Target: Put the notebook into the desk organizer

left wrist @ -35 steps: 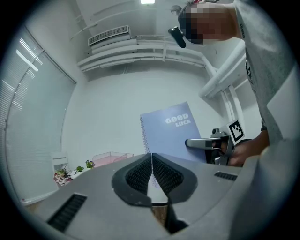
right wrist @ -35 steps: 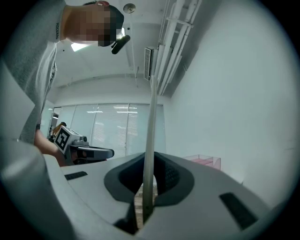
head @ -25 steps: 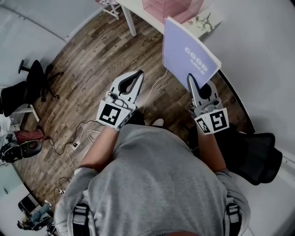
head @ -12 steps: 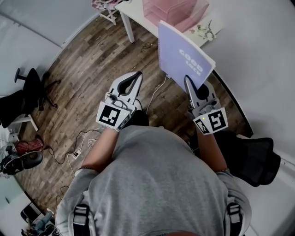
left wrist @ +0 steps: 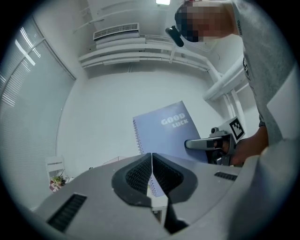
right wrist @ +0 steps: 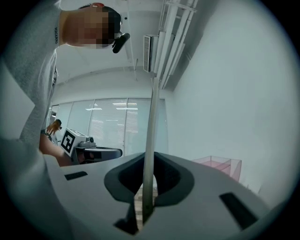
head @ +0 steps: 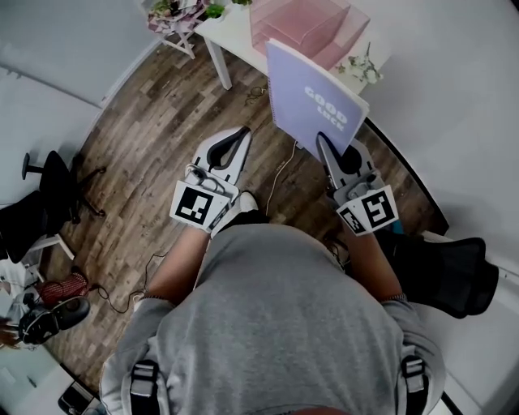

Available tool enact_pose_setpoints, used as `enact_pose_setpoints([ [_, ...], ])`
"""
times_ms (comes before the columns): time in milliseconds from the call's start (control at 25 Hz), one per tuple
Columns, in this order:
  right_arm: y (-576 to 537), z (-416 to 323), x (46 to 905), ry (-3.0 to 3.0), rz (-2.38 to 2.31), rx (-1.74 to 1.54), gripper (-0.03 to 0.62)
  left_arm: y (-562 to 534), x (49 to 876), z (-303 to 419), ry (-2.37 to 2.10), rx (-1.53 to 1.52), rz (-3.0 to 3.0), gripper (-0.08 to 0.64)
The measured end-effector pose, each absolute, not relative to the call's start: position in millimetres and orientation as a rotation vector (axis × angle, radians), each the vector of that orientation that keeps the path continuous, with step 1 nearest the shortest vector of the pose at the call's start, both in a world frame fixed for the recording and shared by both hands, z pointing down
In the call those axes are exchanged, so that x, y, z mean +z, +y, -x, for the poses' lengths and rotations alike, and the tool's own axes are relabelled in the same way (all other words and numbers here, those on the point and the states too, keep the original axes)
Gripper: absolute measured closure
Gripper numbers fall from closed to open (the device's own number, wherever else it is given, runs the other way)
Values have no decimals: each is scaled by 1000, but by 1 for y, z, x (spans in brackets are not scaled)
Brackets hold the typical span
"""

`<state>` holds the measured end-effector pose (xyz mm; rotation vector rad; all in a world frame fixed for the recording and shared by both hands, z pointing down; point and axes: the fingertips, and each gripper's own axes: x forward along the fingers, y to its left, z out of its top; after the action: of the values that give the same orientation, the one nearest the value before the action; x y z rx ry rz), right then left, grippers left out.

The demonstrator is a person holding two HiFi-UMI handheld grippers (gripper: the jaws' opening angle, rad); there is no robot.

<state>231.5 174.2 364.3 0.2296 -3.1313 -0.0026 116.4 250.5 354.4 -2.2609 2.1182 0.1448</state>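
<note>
Head view, nearest first: my grey sweatshirt (head: 276,324) fills the lower frame, with both forearms held out level ahead of me.

Left gripper (head: 243,132): over the wooden floor (head: 154,121). The left gripper view shows its jaws pressed together with nothing between them.

Right gripper (head: 323,139): level with the left one and well apart from it. Its jaws stand narrow, clamped on the lower corner of the notebook (head: 312,101). In the right gripper view the notebook is seen edge-on, a thin strip rising from between the pads.

Notebook: carried in the air, close to upright. The lavender cover reading "GOOD LUCK" faces my left side. The spiral binding runs along the edge farthest from the grip. It is supported by the right gripper alone; the left gripper does not touch it. It is short of the desk organizer (head: 304,20) and not in it. In the head view its top edge overlaps the near edge of the desk (head: 225,26).

Beyond: the white desk carries the pink, clear-walled desk organizer. A small flowered item (head: 361,65) lies just beside it; what it is cannot be made out. Potted plants (head: 182,12) stand at the desk's left end.

Off to my left, a black office chair (head: 45,203) stands on the floor, well apart from both grippers.
</note>
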Motion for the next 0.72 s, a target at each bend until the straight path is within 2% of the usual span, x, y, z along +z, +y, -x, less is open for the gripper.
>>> enact_pose_setpoints([
  [720,155,-151,377,-3120,-296,37,555,224,367,-36,2057,140,2327,535],
])
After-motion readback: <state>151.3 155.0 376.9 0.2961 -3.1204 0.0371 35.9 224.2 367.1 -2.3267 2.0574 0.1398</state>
